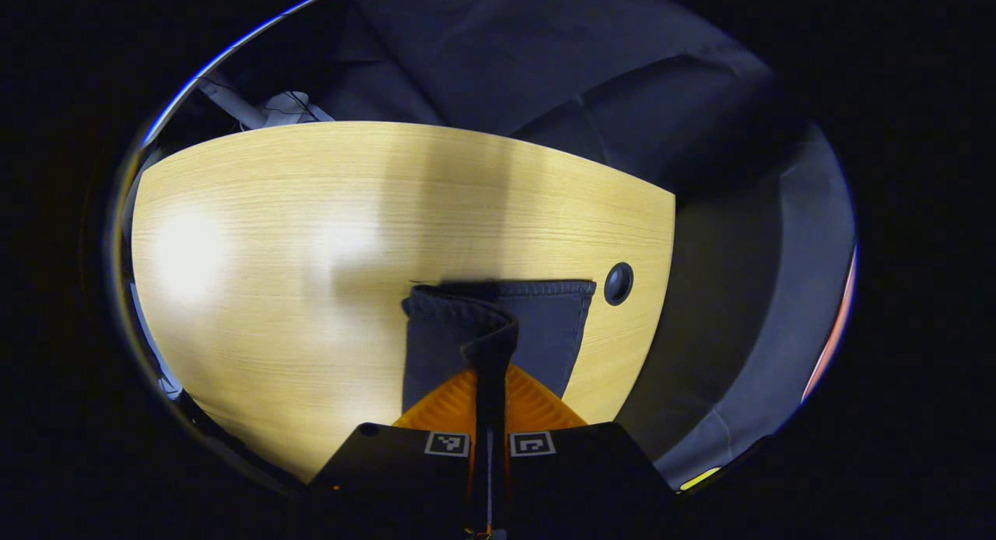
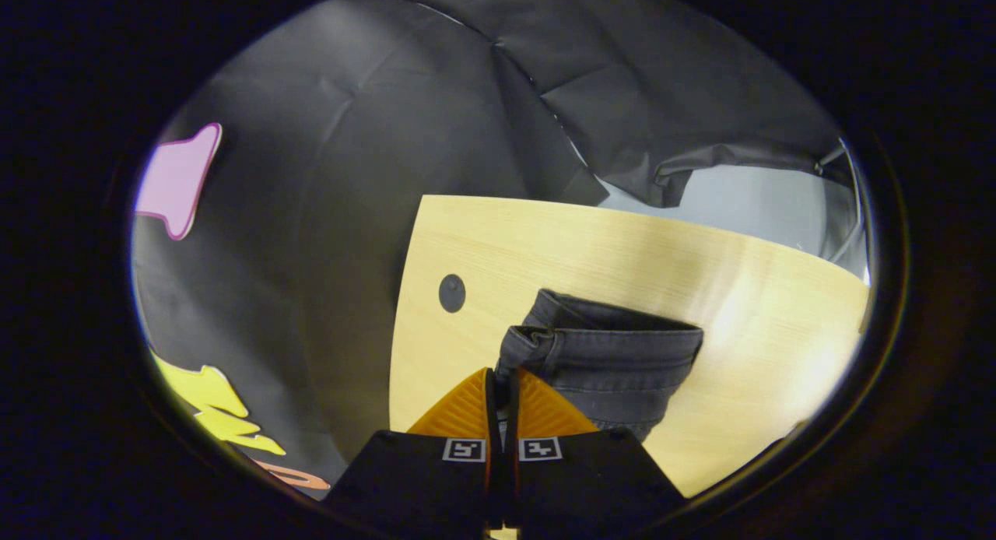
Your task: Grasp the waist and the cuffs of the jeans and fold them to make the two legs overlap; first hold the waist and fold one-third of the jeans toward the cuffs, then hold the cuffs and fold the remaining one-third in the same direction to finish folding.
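I have both grippers closed tight: left gripper [image 1: 490, 376] and right gripper [image 2: 502, 384] each pinch cloth between their fingers.

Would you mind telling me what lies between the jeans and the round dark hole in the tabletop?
Nothing: in both views a strip of bare wooden table separates the jeans from the hole.

Pale wood table [image 1: 272, 213], round grommet hole [image 1: 618, 283], black cloth wall [image 2: 327, 174].
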A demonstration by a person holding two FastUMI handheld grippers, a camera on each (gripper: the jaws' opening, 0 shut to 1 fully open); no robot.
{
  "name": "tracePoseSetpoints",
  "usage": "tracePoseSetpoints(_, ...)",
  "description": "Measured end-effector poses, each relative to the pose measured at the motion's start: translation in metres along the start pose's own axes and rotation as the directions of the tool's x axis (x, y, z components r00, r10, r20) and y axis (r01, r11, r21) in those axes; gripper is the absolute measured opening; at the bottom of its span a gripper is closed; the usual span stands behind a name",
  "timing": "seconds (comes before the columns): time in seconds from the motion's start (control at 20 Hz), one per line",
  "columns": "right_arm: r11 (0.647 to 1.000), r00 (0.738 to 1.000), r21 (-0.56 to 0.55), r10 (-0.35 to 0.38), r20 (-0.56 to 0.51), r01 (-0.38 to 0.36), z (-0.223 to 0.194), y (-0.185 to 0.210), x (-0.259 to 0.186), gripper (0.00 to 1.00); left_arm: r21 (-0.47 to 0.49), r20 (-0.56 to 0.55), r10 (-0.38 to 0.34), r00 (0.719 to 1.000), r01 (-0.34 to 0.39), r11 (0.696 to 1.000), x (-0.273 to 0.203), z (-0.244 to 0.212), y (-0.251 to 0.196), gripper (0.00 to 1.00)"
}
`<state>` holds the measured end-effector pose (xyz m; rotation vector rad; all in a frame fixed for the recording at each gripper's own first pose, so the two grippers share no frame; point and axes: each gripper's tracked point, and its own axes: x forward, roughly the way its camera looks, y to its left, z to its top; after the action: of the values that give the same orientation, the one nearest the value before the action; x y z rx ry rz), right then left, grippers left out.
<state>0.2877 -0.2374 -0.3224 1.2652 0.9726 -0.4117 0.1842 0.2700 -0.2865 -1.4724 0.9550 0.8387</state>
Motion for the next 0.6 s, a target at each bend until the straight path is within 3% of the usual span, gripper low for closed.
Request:
tracePoseSetpoints(0.4, 1.000, 0.999, -0.015, 0.018, 0.026, -0.018, 0.013, 0.019, 0.031, 0.01, 0.103, -0.059, 0.004, 0.998, 0.002, 0.995, 0.043, -0.004, -0.039, 0.05)
tracePoseSetpoints(0.6, 0.999, 1.000, 0.031, 0.008, 0.014, -0.008, 0.016, 0.009, 0.051, 0.01, 0.067, -0.066, 0.014, 0.998, -0.009, 0.998, 0.047, -0.009, -0.038, 0.06)
